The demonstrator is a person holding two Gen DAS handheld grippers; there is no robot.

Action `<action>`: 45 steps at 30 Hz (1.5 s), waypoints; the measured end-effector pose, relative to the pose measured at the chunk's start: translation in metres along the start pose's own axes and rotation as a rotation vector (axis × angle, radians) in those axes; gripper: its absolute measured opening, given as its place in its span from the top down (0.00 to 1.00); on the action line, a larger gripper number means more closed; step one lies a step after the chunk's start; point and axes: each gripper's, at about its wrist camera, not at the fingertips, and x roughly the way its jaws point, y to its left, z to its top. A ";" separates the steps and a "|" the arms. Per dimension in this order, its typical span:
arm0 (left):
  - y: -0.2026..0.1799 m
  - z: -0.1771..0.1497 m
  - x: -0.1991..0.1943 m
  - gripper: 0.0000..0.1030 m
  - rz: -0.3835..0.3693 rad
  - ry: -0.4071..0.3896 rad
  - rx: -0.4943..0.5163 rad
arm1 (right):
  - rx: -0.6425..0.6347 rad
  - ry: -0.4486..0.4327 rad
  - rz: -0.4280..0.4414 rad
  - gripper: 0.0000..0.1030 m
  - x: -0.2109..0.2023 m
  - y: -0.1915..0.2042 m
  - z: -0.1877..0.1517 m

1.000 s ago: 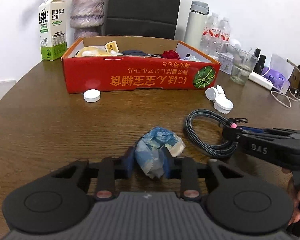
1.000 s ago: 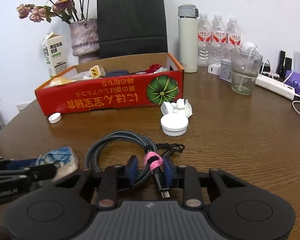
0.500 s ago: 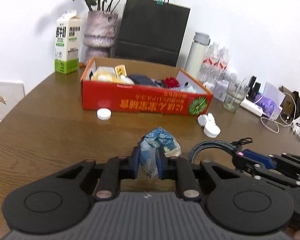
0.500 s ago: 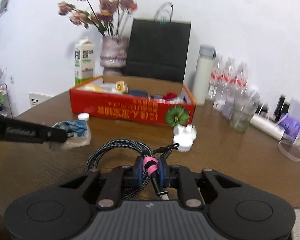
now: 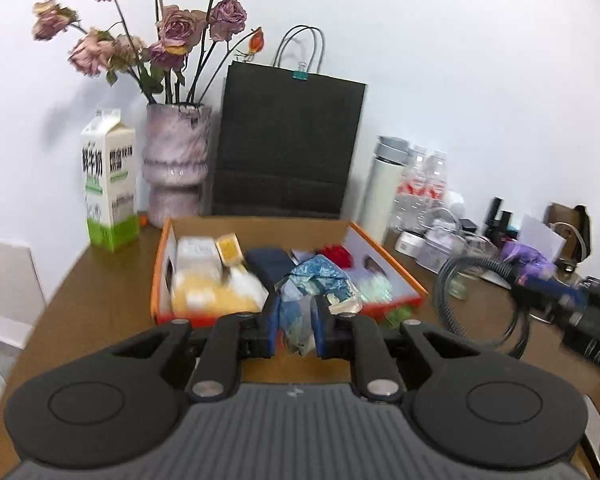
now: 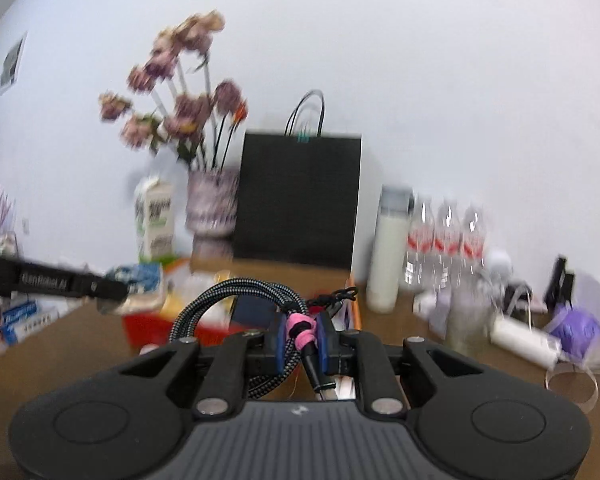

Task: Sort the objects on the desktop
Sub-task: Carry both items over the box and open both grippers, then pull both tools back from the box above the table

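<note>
Left gripper (image 5: pixel 296 330) fingers clamp blue-white wrapper (image 5: pixel 314 286); right gripper (image 6: pixel 303 342) fingers clamp braided cable (image 6: pixel 236 300) (pink tie). Left arm reads "GenRobot.AI".

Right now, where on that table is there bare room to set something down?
Bare wood lies left of the red box, in front of the milk carton. The right side by the water bottles and glass is crowded.

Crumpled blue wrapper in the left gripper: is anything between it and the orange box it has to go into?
Nothing visible blocks it. The left gripper holds the wrapper up in front of the open orange box. The box already holds a dark pouch and yellow packets, which limit free space. The right gripper carries the cable off to the side.
</note>
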 end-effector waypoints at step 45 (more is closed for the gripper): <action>0.051 0.103 0.107 0.00 0.156 0.256 -0.067 | -0.071 0.361 0.100 0.22 0.203 0.007 0.101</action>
